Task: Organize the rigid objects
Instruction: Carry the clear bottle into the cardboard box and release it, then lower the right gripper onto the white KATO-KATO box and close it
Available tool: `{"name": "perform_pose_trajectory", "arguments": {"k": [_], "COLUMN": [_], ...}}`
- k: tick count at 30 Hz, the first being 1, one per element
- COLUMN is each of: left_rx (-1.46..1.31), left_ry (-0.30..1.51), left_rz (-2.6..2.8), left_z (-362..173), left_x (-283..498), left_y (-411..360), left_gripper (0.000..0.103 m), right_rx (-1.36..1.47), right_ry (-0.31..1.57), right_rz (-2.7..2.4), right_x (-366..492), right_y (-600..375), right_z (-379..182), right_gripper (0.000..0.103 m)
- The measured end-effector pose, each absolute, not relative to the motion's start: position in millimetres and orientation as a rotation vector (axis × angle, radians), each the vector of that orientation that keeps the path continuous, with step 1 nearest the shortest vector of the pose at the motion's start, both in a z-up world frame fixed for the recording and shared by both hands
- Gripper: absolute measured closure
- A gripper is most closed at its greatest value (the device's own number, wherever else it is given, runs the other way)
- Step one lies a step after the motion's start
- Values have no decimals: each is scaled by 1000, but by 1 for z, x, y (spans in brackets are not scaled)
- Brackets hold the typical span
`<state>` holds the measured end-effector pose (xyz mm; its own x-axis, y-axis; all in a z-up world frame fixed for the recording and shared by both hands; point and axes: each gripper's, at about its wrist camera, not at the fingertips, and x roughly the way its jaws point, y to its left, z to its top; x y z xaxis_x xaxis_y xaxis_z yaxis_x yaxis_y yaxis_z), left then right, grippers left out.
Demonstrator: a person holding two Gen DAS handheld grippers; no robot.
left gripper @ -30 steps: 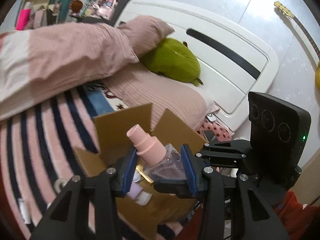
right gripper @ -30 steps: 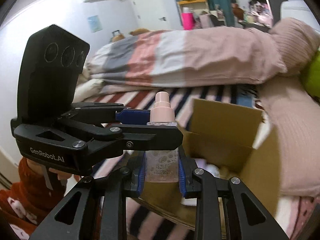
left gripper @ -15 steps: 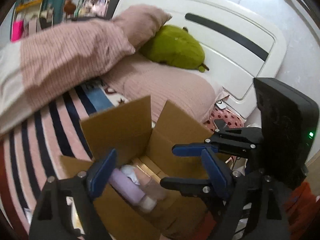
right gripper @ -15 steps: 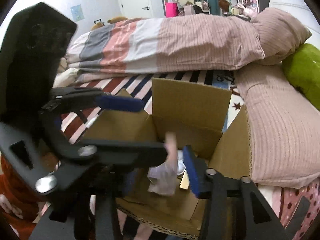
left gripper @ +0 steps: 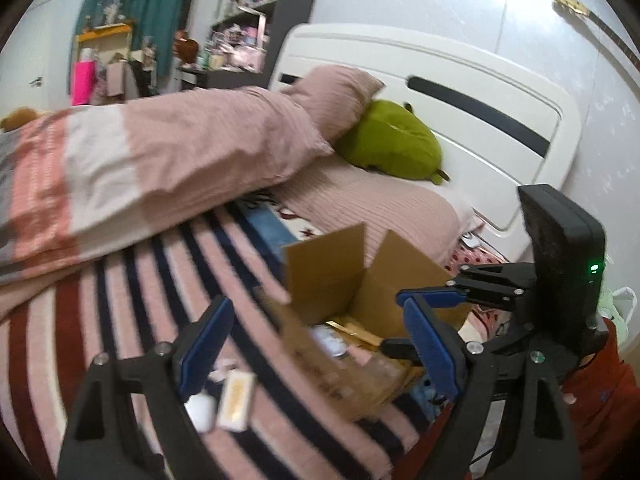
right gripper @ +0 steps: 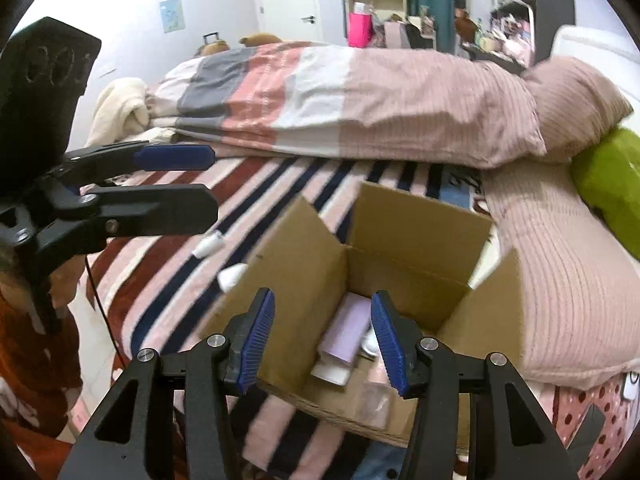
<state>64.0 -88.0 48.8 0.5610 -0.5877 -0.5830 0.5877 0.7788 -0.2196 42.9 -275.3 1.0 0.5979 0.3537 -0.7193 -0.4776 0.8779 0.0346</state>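
A: Where's the clear bottle with the pink cap?

B: It left both grippers a second ago and lies in the cardboard box, beside the lilac bottle. One item sorted.

A: Which way does it point?

B: Too blurred to tell; the lilac one's long axis runs toward the far wall.

A: And the claws?

B: The left gripper is wide and empty; the right gripper is apart, gripping nothing.

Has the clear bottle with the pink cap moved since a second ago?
Yes. It was held upright above the cardboard box by both tongs; now it lies inside the box, below the open right tongs.
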Motion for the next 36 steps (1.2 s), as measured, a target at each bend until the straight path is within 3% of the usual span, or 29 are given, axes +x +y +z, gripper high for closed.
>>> {"name": "perform_pose_trajectory", "arguments": {"k": [8, 15, 24, 25, 29, 36], "left_rx": [-54, -137, -205, -208, -217, -246], "left_ry": [642, 668, 721, 725, 732, 725], "left_rz": [-490, -407, -403, -403, -397, -381], "left_z": [35, -12, -60, -62, -70, -72], "left_x": [45, 31, 23, 21, 17, 13], "left_y": [19, 83, 109, 110, 116, 128], "left_gripper": [18, 17, 17, 17, 17, 17], "right_rx": [-236, -287, -224, -200, -101, -35], "right_ry": [777, 870, 1030, 1039, 1004, 1016], "right_rz": [670, 742, 412, 375, 313, 206], "right_x": [37, 40, 76, 83, 101, 130], "right_y": [-172, -110, -136, -142, -156, -155], "right_z": [2, -60, -160, -167, -176, -186], "right_gripper": [57, 57, 55, 54, 32, 32]}}
